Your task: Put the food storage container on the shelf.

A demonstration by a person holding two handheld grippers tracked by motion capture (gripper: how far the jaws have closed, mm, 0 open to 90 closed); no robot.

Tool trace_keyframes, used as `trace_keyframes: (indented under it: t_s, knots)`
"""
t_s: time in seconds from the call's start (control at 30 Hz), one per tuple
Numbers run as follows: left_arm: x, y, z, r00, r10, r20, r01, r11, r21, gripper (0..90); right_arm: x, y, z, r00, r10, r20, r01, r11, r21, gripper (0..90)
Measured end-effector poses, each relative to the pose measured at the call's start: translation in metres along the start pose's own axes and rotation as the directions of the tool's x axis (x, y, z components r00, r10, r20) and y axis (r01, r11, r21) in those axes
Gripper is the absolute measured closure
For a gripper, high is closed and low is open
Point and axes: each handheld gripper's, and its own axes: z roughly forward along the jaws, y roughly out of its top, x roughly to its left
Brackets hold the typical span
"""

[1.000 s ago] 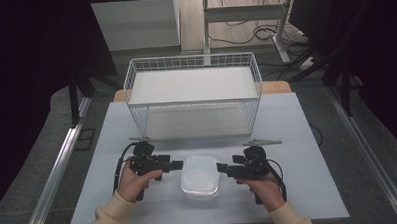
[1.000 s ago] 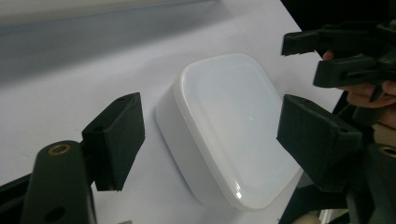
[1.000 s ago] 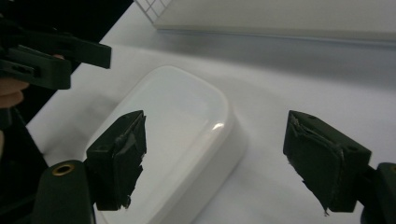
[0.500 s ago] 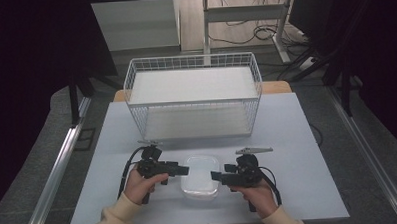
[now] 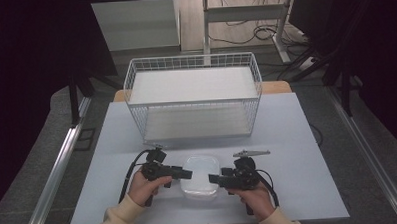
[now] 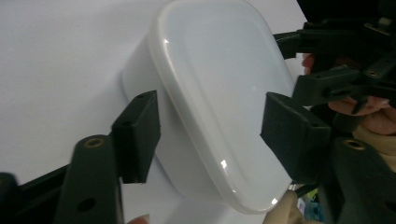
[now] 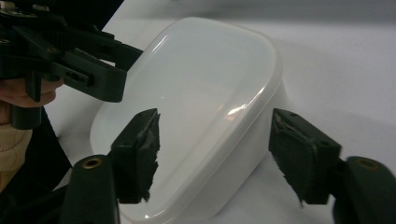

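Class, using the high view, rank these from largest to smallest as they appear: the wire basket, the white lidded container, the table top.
1. table top
2. wire basket
3. white lidded container

The gaps are wide, so distance from the camera does not alter the order.

the white lidded box runs off the left gripper view's bottom edge. whether any jaw touches it can't be told. its contents are hidden

one lidded white container, one wire basket, two claws
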Motion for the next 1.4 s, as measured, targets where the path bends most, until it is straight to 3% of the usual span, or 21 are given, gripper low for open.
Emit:
trace_keyframes:
  t_s: [0.07, 0.13, 0.17, 0.23, 0.43, 0.6, 1.07, 1.4]
  knots:
    - [-0.003, -0.002, 0.0, 0.9987, 0.019, -0.047, -0.019, 0.9998, 0.0, 44.8, 0.001, -0.001, 0.001, 0.9999, -0.009, 0.004, 0.009, 1.0, 0.014, 41.5]
    - [-0.003, -0.003, 0.0, 0.9987, 0.013, -0.048, -0.014, 0.9999, -0.008, 48.8, 0.001, 0.0, -0.001, 1.0, -0.005, 0.004, 0.005, 1.0, 0.011, 45.0]
    - [-0.001, -0.004, -0.001, 0.9991, -0.002, -0.042, 0.001, 0.9999, -0.015, 50.4, 0.0, 0.0, -0.004, 0.9997, 0.022, 0.006, -0.022, 1.0, -0.003, 52.3]
    - [-0.001, -0.005, -0.002, 0.9994, -0.013, -0.032, 0.012, 0.9997, -0.021, 52.8, -0.001, 0.0, -0.005, 0.9989, 0.047, -0.001, -0.047, 0.999, -0.008, 55.6]
    - [-0.007, -0.009, -0.01, 0.9984, -0.001, -0.056, -0.002, 0.9983, -0.058, 62.9, -0.004, -0.002, -0.01, 0.9925, 0.115, -0.041, -0.116, 0.993, -0.032, 64.5]
    - [-0.013, -0.014, -0.017, 0.9987, 0.011, -0.049, -0.015, 0.996, -0.088, 69.0, -0.003, -0.002, -0.015, 0.9893, 0.137, -0.051, -0.14, 0.988, -0.062, 69.7]
    - [-0.022, -0.018, -0.025, 0.9989, 0.043, -0.018, -0.045, 0.9901, -0.133, 75.9, -0.002, -0.003, -0.023, 0.9923, 0.116, -0.042, -0.12, 0.989, -0.086, 73.6]
    - [-0.028, -0.017, -0.028, 0.9961, 0.078, -0.042, -0.083, 0.9858, -0.146, 81.1, 0.003, -0.001, -0.028, 0.9967, 0.079, -0.018, -0.08, 0.991, -0.109, 77.2]
